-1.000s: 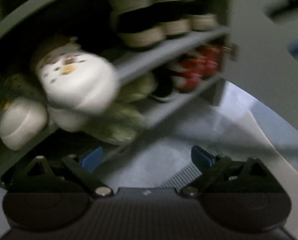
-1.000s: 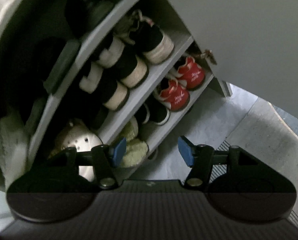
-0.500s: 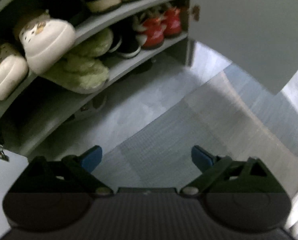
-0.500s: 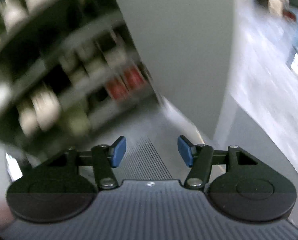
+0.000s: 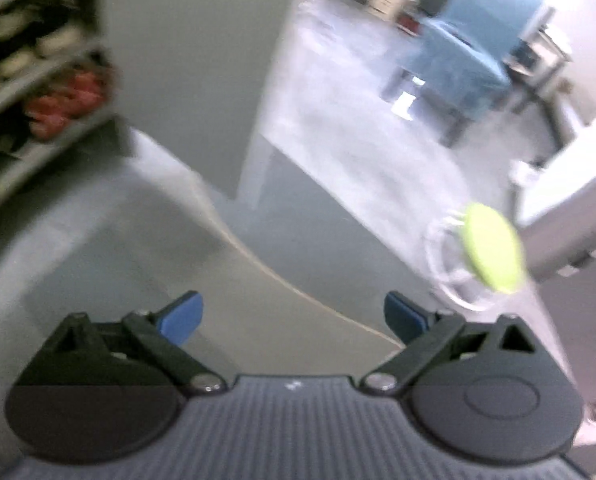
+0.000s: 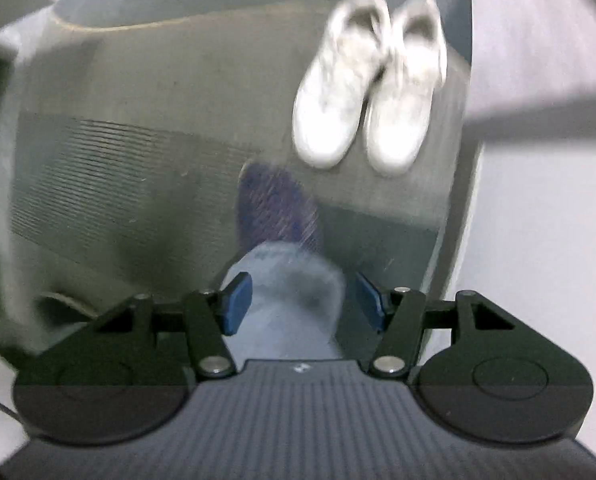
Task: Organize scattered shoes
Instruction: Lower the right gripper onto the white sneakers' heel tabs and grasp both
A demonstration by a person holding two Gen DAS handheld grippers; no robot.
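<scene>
A pair of white sneakers (image 6: 368, 84) lies side by side on the grey floor mat (image 6: 138, 152), in the upper right of the right wrist view. My right gripper (image 6: 302, 302) is open and empty, well above and in front of them. Between its fingers I see a person's leg in blue jeans and a dark blue shoe (image 6: 276, 208). My left gripper (image 5: 292, 316) is open and empty over the floor. The shoe cabinet (image 5: 38, 92) with red shoes (image 5: 64, 102) on a shelf is at the far left of the left wrist view, blurred.
The cabinet's open grey door (image 5: 194, 60) stands right of the shelves. A blue chair (image 5: 470, 52) is far back right. A clear container with a yellow-green lid (image 5: 490, 248) is at the right. A white wall (image 6: 538, 240) borders the mat.
Both grippers have swung away from the shoe cabinet. The left now faces the room and floor. The right now looks down at the mat and the white sneakers.
</scene>
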